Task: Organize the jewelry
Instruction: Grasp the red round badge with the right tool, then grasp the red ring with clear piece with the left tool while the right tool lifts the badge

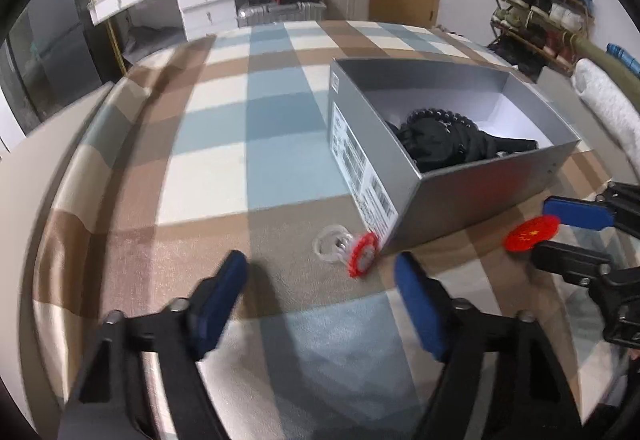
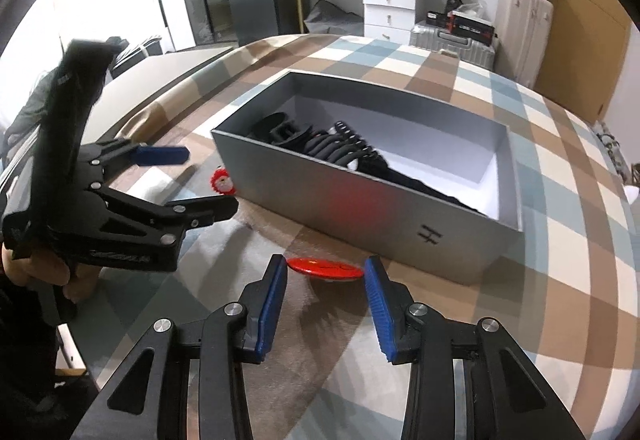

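A grey open-top box (image 2: 360, 200) sits on a checked bedspread (image 1: 240, 120) of brown, pale blue and cream squares; inside it lies a heap of black pieces, among them a string of black beads (image 1: 436, 118) and a black claw hair clip (image 2: 280, 130). The right gripper (image 2: 326, 282) hovers just in front of the box's near wall, its blue pads touching both edges of a flat red round badge (image 2: 326, 267), so it pinches the badge between them. The left gripper (image 1: 320, 272) stands spread over the bedspread with nothing between its pads; just beyond its fingertips, by the box's near left corner, lie a clear ring-shaped piece (image 1: 332, 246) and a red frilled round ornament (image 1: 363, 254), the ornament against the corner of the box. A hand (image 2: 44, 272) grips the left gripper's handle at the left edge of the right wrist view.
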Available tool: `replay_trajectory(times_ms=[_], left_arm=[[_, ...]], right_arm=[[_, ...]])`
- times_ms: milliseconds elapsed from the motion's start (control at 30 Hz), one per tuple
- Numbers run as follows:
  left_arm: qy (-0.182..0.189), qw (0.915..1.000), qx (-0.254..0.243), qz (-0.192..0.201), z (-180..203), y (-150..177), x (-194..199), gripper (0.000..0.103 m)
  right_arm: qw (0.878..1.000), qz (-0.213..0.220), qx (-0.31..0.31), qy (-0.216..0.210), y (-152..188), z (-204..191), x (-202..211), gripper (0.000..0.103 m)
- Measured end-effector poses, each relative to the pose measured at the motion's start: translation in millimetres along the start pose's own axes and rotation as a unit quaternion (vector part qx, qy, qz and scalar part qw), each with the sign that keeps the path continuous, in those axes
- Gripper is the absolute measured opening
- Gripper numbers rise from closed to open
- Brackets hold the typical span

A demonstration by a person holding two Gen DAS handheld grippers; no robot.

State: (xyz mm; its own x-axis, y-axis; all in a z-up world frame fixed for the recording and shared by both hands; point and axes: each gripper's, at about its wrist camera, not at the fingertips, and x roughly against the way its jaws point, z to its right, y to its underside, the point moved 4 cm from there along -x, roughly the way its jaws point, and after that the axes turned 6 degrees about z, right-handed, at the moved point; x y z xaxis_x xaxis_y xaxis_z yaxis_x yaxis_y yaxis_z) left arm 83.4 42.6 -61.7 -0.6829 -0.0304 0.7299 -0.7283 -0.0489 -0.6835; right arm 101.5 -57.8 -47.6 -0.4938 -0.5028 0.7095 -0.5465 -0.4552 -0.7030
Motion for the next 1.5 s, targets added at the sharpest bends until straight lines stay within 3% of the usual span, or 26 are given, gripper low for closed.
replay_trajectory(times_ms=[267, 867, 900, 1033, 1267, 1367, 1500], left_arm=[[0.017, 0.9998, -0.007, 0.008, 1.1, -0.3, 3.1, 0.025], [0.035, 0.9991, -0.009, 0.021, 4.9, -3.9, 8.9, 0.024], [0.035, 0.9991, -0.009, 0.021, 4.9, -4.2, 9.4, 0.024], [0.039, 0.9989, -0.006, 0.025, 3.6, -6.1, 11.9, 0.024], [0.041, 0.9987, -0.003, 0.031, 1.3, -7.3, 14.6, 0.024], [0.044, 0.9985, -0.001, 0.034, 0.9, -8.1, 15.8, 0.024], [0.047, 0.9982, 0.000, 0.039, 1.1, -9.4, 18.4, 0.024]], right_arm=[[1.000, 0.002, -0.002, 0.001, -1.7, 0.5, 3.6, 0.039], [1.000, -0.005, -0.005, 0.001, -1.3, 7.7, 0.1, 0.028], [1.000, -0.005, -0.008, -0.004, -1.3, 7.9, 0.0, 0.029], [1.000, -0.012, -0.021, -0.013, 0.8, 8.4, -4.8, 0.050], [1.000, -0.024, -0.007, 0.003, 7.3, 0.3, -18.6, 0.050], [0.999, -0.024, 0.012, 0.023, 8.0, -3.4, -20.4, 0.045], [0.999, -0.024, 0.017, 0.014, 9.5, -4.4, -18.5, 0.039]])
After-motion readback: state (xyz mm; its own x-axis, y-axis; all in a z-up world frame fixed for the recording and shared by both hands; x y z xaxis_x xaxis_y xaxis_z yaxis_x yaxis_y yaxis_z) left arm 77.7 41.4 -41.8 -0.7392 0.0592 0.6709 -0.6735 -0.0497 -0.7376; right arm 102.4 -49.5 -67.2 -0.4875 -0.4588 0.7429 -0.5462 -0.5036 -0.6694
